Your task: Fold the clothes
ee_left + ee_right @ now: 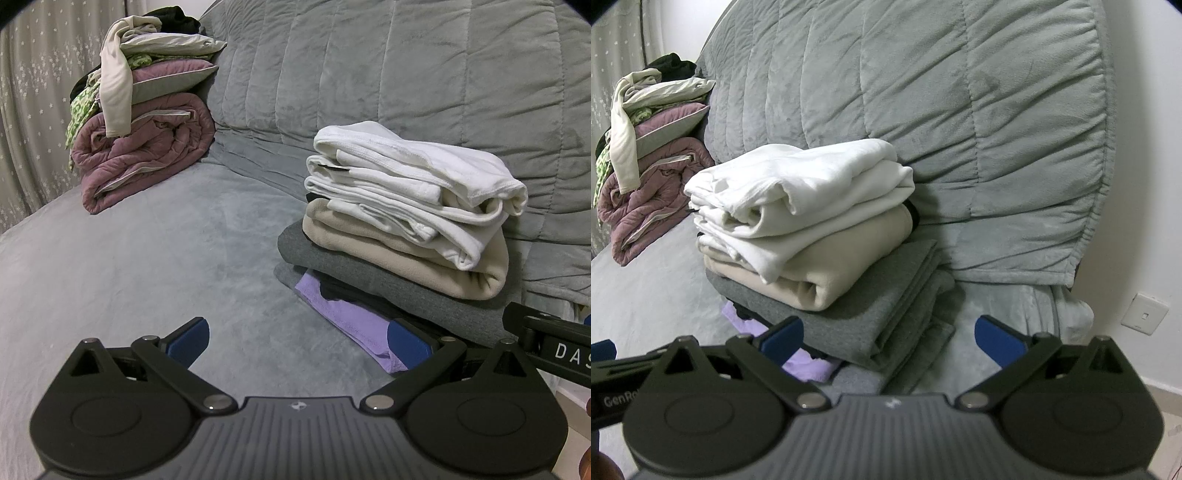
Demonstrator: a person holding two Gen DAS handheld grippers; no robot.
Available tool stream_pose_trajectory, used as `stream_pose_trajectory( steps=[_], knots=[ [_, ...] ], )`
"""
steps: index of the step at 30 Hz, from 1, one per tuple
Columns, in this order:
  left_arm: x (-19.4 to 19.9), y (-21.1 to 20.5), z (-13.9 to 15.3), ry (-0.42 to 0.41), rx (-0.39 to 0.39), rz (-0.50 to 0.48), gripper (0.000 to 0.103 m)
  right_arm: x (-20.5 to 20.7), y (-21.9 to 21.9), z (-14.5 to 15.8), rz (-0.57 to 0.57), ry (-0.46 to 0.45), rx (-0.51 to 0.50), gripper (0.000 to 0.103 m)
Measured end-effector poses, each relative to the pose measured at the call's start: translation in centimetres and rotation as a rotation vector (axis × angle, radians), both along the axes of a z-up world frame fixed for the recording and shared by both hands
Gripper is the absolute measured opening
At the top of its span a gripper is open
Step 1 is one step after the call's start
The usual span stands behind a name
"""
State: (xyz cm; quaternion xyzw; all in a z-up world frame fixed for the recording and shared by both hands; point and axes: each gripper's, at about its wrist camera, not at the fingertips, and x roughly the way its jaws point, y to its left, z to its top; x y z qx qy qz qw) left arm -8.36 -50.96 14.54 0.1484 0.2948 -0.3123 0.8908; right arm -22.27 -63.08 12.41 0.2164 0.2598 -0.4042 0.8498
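A stack of folded clothes [406,206] rests on the grey bed against the padded headboard: white garments [798,192] on top, a beige fleece [827,269], a dark grey piece [886,325] and a lilac garment [351,325] at the bottom. My left gripper [297,345] is open and holds nothing, low in front of the stack's left side. Just before the stack's near edge, my right gripper [888,341] stands open and empty too. Part of the right gripper's body [554,347] shows in the left wrist view.
A pile of unfolded clothes [122,81] lies on a pillow and a rolled purple quilt [144,155] at the far left of the bed [129,277]. A grey quilted headboard [942,110] rises behind. A wall socket [1144,314] sits at the right; a starred curtain [33,110] hangs left.
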Motion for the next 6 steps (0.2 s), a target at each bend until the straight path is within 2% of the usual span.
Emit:
stream_pose_trajectory(
  steps=[6],
  knots=[
    [0.02,0.03,-0.06,0.003,0.0,0.002,0.103,0.05,-0.01,0.03,0.001,0.001,-0.001,0.103]
  ],
)
